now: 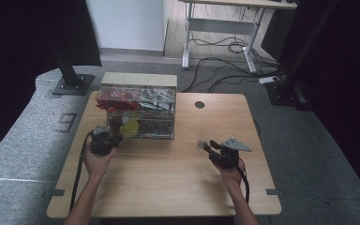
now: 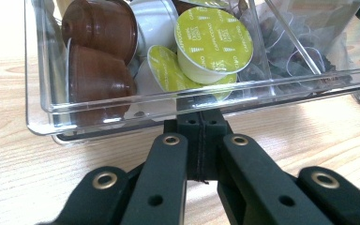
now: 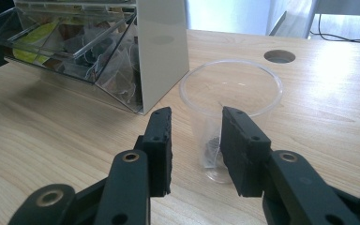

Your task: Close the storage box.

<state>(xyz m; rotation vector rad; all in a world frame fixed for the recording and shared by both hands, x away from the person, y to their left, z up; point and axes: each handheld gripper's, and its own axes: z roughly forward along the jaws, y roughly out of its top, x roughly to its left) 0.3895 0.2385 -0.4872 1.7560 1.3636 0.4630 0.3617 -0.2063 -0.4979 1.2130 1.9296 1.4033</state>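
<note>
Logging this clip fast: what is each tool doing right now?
Left tool: shut on the front lip of the clear drawer of coffee capsules.
Right tool: open, jaws on either side of the clear plastic cup, holding nothing.

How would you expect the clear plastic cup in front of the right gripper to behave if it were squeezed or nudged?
The clear plastic cup looks thin-walled, so it would probably flex or crumple under a firm squeeze from the right gripper. It stands upright, narrower at the base and nearly empty, so a sideways nudge could well slide or tip it on the smooth wooden table.
</note>
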